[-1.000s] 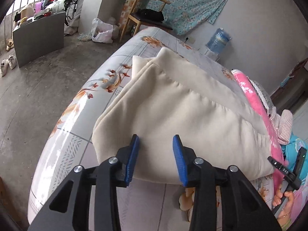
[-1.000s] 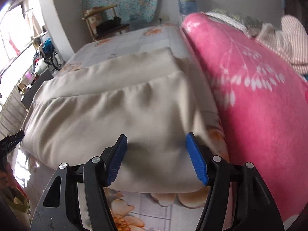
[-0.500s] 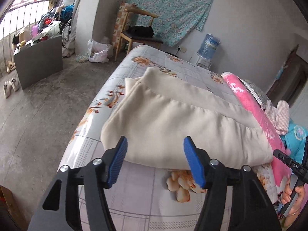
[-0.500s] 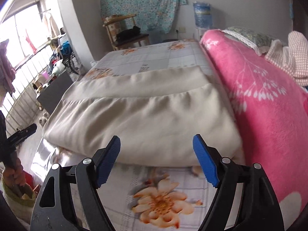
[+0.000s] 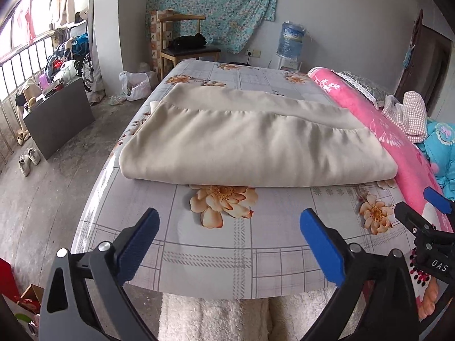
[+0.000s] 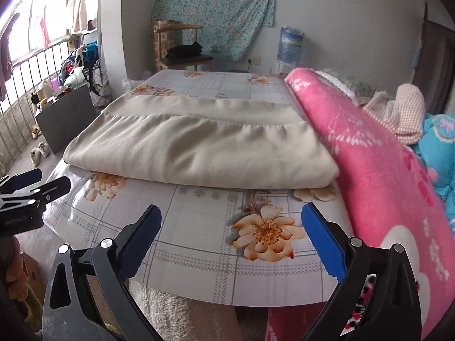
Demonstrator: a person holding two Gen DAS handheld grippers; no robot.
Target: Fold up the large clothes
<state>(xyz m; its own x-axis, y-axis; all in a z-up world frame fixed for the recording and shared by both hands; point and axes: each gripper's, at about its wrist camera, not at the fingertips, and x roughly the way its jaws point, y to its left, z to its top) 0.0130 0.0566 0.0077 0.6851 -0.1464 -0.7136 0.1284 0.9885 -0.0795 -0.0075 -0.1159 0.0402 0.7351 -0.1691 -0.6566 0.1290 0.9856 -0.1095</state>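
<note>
Black left gripper (image 5: 229, 228) frame, blue ribbed pads (silver screws)

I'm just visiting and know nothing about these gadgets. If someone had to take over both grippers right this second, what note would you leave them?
Left gripper: open, empty, jaws have just been opening, held above the near end of the bed.
Right gripper: the same, open and empty, jaws just widened.
The cream cloth lies folded in a flat stack on the flowered bedsheet, its right end against the pink blanket. Neither gripper touches it.
Done: this piece looks folded and released.
Left: perhaps one more fold or moving it aside; the checked garment beyond the pink blanket may be next, though I cannot be sure.
</note>
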